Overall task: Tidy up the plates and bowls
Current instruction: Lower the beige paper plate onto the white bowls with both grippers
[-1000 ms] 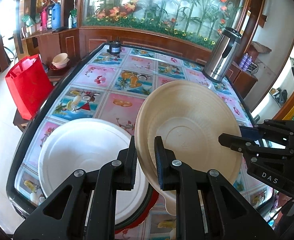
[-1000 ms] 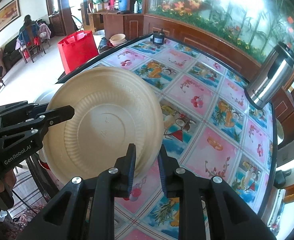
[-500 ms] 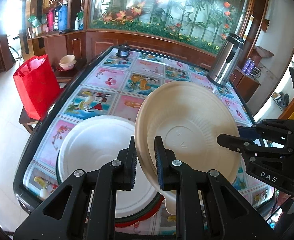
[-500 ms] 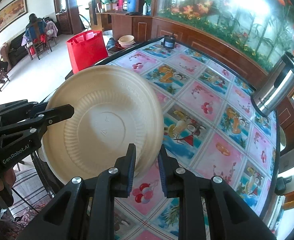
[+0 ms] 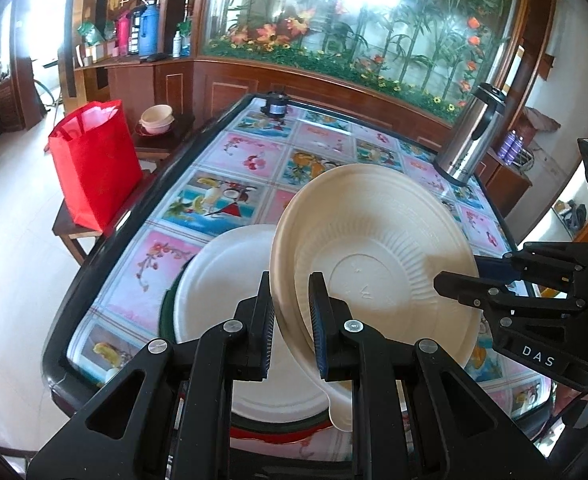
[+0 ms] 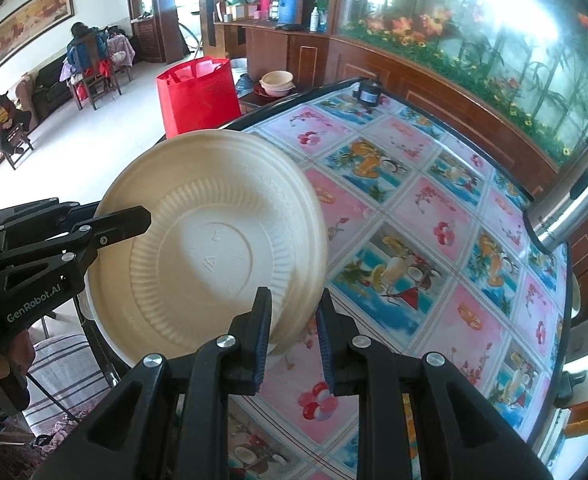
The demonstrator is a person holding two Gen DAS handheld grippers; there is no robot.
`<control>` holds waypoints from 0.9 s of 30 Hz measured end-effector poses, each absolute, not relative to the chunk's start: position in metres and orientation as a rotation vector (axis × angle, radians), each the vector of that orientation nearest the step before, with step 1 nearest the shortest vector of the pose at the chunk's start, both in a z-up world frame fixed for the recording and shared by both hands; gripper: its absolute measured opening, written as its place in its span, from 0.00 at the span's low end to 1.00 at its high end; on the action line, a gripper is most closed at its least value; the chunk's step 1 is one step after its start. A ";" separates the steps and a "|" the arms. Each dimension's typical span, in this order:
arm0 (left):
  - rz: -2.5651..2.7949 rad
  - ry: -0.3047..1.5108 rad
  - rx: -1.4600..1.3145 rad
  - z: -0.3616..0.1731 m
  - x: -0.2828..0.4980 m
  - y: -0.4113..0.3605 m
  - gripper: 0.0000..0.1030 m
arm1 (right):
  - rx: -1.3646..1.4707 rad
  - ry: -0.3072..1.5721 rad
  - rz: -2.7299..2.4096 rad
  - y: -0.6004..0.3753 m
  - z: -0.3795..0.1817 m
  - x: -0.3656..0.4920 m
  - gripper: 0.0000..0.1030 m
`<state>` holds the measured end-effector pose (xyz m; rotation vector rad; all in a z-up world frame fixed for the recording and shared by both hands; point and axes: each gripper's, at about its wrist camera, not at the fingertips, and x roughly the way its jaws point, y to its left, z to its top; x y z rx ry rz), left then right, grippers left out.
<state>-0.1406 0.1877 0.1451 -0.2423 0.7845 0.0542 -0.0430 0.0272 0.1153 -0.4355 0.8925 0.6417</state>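
A cream disposable bowl (image 5: 377, 248) is held in the air above the table, tilted on edge, its ribbed underside toward both cameras. My left gripper (image 5: 292, 316) is shut on its rim at one side. My right gripper (image 6: 292, 324) is shut on the opposite rim, and its black body shows at the right of the left wrist view (image 5: 533, 300). The bowl also fills the middle of the right wrist view (image 6: 214, 240). Below it a white plate (image 5: 222, 300) lies on a stack of darker plates at the table's near edge.
The table (image 5: 254, 160) has a patterned tile cover and a dark raised rim. A steel thermos jug (image 5: 469, 136) stands at its far right and a small dark jar (image 5: 276, 106) at the far end. A red bag (image 5: 94, 168) sits on a low stool to the left.
Both grippers have lifted the bowl higher and pulled back from the table. The white plate now shows smaller and further below. The grips have not changed.
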 end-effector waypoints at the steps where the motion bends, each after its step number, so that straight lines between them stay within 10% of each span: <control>1: 0.058 0.786 -0.244 0.144 -0.141 0.189 0.15 | -0.444 0.894 0.647 0.032 0.114 -0.044 0.23; 27: 0.102 0.846 -0.296 0.113 -0.141 0.220 0.15 | -0.497 0.961 0.687 0.066 0.087 -0.042 0.29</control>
